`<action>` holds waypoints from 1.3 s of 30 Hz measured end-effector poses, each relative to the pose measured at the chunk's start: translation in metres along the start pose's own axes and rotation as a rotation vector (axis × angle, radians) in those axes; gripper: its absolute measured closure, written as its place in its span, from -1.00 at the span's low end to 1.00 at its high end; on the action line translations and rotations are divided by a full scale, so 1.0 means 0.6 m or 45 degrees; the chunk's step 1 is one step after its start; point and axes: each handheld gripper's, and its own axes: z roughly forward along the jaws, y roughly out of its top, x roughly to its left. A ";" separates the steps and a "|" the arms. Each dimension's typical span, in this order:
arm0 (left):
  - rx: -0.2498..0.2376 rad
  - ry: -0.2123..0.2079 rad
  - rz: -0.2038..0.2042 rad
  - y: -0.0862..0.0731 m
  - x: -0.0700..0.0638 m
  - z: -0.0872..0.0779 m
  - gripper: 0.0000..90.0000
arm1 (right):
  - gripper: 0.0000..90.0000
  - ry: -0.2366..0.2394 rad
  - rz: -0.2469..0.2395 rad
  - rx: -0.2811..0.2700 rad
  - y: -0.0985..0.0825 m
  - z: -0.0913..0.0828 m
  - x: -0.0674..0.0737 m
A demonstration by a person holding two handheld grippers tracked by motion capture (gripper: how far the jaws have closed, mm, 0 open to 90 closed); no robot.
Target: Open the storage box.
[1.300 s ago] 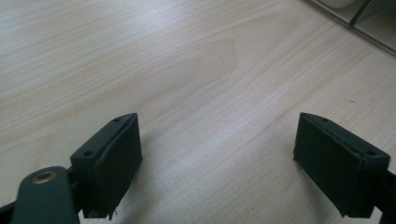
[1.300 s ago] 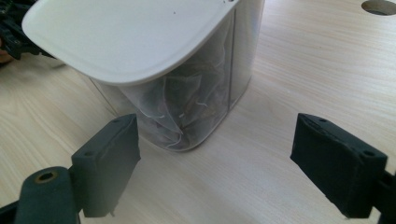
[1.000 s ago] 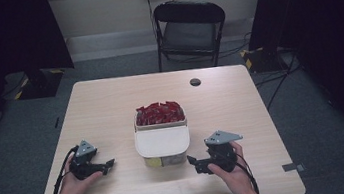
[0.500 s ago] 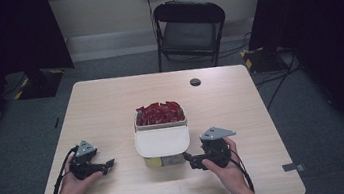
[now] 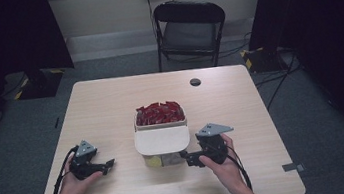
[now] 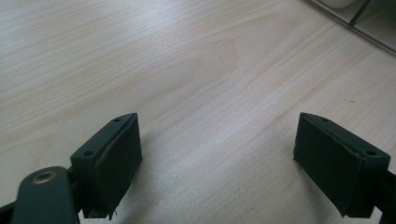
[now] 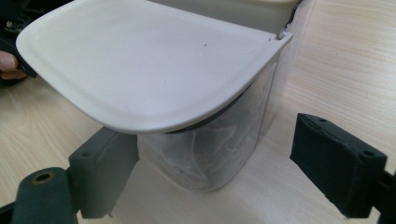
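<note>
Right gripper [image 7: 215, 170] spread wide, jaws bracketing the clear container [image 7: 219, 144] under its white lid [image 7: 140, 70]. Could tip it and dump red packets [image 5: 158, 113]. Left gripper [image 6: 217, 158] spread too, over bare table [image 6: 187, 70].

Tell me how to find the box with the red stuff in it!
Look at the wooden table and go to its middle, straight in front of the black folding chair. There stands a clear container with a white lid flipped open toward the person. It is heaped with shiny red pieces, the one red thing on the table.
</note>
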 end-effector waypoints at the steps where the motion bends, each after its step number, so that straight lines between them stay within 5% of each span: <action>1: 0.000 0.000 0.000 0.000 0.000 0.000 -0.67 | -0.68 0.000 0.000 0.000 0.000 0.000 0.000; 39: 0.001 0.000 0.001 0.000 0.000 0.000 -0.67 | -0.67 0.034 0.009 -0.090 0.057 0.000 -0.007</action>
